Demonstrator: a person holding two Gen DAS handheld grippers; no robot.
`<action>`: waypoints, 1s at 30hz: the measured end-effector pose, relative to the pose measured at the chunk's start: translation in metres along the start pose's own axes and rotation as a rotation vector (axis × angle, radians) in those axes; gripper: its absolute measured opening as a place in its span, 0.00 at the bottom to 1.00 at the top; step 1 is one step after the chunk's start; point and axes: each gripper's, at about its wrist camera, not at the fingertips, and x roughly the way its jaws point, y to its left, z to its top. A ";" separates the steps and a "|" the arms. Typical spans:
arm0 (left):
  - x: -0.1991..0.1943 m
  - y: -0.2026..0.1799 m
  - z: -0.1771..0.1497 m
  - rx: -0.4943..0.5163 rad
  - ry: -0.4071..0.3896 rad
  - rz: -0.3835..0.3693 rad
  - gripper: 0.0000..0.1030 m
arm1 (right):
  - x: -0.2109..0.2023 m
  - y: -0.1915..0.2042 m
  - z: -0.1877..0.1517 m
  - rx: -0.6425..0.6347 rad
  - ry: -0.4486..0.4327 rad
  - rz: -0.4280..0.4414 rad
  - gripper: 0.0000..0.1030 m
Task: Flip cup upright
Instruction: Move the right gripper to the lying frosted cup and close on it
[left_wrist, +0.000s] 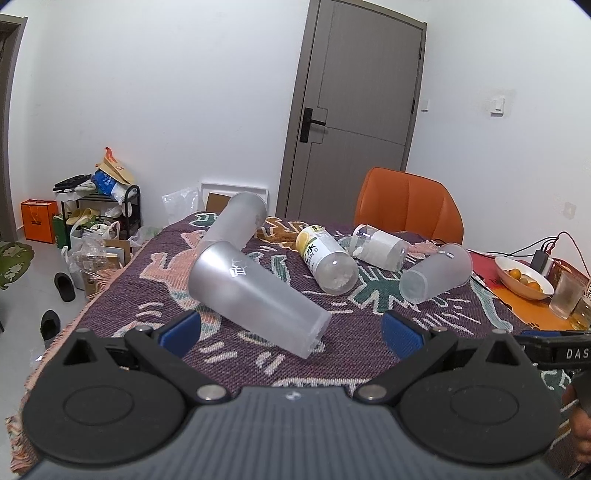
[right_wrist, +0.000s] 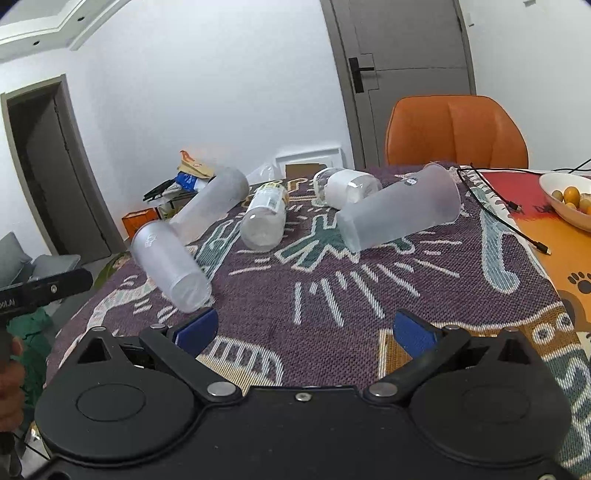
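Several plastic cups lie on their sides on a patterned cloth (left_wrist: 354, 332). In the left wrist view a frosted cup (left_wrist: 255, 295) lies nearest, just ahead of my open, empty left gripper (left_wrist: 291, 332). Another frosted cup (left_wrist: 236, 221) lies behind it, a yellow-labelled cup (left_wrist: 325, 264) and a white-labelled cup (left_wrist: 378, 248) in the middle, a frosted cup (left_wrist: 436, 272) at right. In the right wrist view my open, empty right gripper (right_wrist: 306, 328) faces bare cloth (right_wrist: 369, 295); the near cup (right_wrist: 170, 264) is left of it, the right frosted cup (right_wrist: 400, 212) is ahead.
An orange chair (left_wrist: 410, 205) stands behind the table. A white bowl of oranges (left_wrist: 522, 282), glasses (left_wrist: 565, 295) and cables (right_wrist: 495, 206) are at the right side. Bags, a shoe rack (left_wrist: 99, 206) and slippers crowd the floor at left.
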 end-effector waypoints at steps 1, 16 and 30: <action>0.004 -0.001 0.001 0.004 0.003 -0.002 1.00 | 0.003 -0.002 0.002 0.006 -0.003 -0.003 1.00; 0.073 -0.022 0.027 0.014 0.069 -0.025 1.00 | 0.056 -0.049 0.033 0.240 0.006 -0.010 0.93; 0.137 -0.051 0.055 0.035 0.119 -0.074 0.98 | 0.107 -0.102 0.060 0.497 0.044 -0.025 0.89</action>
